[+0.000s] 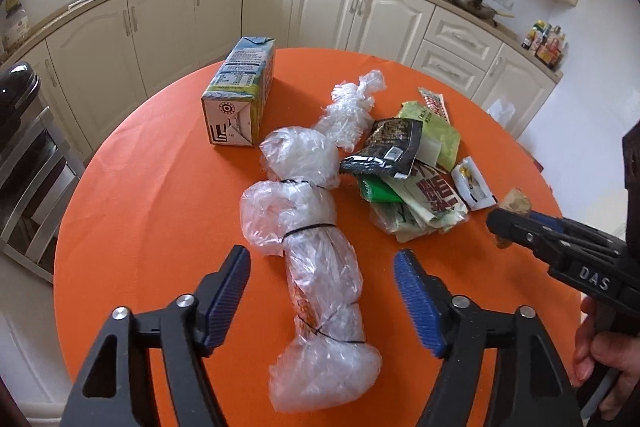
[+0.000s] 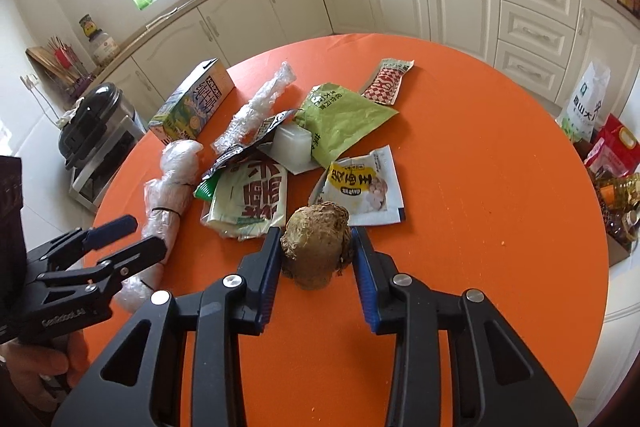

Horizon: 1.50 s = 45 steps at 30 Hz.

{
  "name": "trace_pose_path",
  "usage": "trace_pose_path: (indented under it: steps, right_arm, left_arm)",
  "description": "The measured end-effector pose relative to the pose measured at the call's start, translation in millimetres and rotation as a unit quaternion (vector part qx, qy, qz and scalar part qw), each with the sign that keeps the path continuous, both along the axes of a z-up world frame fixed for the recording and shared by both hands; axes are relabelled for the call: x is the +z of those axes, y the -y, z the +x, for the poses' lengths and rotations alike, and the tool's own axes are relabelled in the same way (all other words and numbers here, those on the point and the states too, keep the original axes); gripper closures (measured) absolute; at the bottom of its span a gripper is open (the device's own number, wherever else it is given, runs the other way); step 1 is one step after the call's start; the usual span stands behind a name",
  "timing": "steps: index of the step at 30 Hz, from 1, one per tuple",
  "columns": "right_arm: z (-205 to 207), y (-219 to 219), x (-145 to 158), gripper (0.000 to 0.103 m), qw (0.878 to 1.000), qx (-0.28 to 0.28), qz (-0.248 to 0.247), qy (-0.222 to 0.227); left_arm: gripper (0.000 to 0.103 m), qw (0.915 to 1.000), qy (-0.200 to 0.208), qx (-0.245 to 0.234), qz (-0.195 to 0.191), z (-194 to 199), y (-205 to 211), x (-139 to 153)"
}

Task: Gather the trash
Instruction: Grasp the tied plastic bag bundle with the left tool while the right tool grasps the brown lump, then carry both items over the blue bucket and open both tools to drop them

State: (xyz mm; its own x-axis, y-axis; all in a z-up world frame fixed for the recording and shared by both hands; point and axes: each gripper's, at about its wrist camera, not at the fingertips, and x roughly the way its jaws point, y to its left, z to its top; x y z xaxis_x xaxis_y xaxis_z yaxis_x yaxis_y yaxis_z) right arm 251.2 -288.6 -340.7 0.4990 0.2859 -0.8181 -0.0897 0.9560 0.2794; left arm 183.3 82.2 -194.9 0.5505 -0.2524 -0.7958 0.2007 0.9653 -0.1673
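Observation:
A long clear plastic bundle (image 1: 316, 255) tied with black bands lies on the orange table (image 1: 140, 219). My left gripper (image 1: 322, 267) is open, its fingers on either side of the bundle's near half. A milk carton (image 1: 240, 95) lies at the far left. A pile of wrappers (image 1: 416, 171) sits in the middle. My right gripper (image 2: 316, 247) is shut on a brown lump (image 2: 316, 243), held just above the table near a yellow-and-white sachet (image 2: 360, 187). The right gripper also shows in the left wrist view (image 1: 508, 223).
Cream kitchen cabinets (image 1: 328, 3) curve behind the table. A black cooker on a metal stand (image 2: 92, 131) is to the left. Bags and bottles (image 2: 612, 163) stand on the floor at the right. The right half of the table (image 2: 500, 187) is bare orange cloth.

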Motion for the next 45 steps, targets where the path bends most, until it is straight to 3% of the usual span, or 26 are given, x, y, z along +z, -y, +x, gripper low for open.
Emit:
trace_pose_path:
  steps: [1,4,8,15,24,35,45]
  right_arm:
    - [-2.3,0.1,1.2,0.068,1.0,0.0,0.0,0.001]
    - [-9.6,0.0,7.0,0.068,1.0,-0.002,0.001,0.006]
    - [-18.2,2.8,17.1,0.068,1.0,-0.005,0.0,0.015]
    - [-35.5,7.7,32.0,0.068,0.999,-0.01,0.005,0.032]
    - [-63.0,15.9,54.6,0.068,0.998,-0.018,0.014,0.06]
    - [-107.0,61.1,107.4,0.068,0.99,-0.062,0.011,0.128]
    - [-154.9,140.9,152.0,0.068,0.972,-0.149,-0.011,0.179]
  left_arm:
    - [0.036,1.0,-0.002,-0.004,0.001,1.2,0.4,-4.5]
    - [0.066,0.9998,-0.018,-0.004,-0.002,4.5,2.5,-17.9]
    - [0.075,0.9994,-0.017,-0.005,-0.029,-2.8,-1.6,-19.1]
    - [0.076,0.9993,0.011,0.013,-0.034,-41.9,-12.6,1.8]
    - [0.076,0.9973,0.058,-0.006,-0.044,-84.1,-15.8,45.7]
    - [0.076,0.9844,0.146,-0.081,-0.055,-141.8,49.8,111.4]
    - [0.076,0.9647,0.182,-0.179,-0.066,-179.1,132.6,133.0]
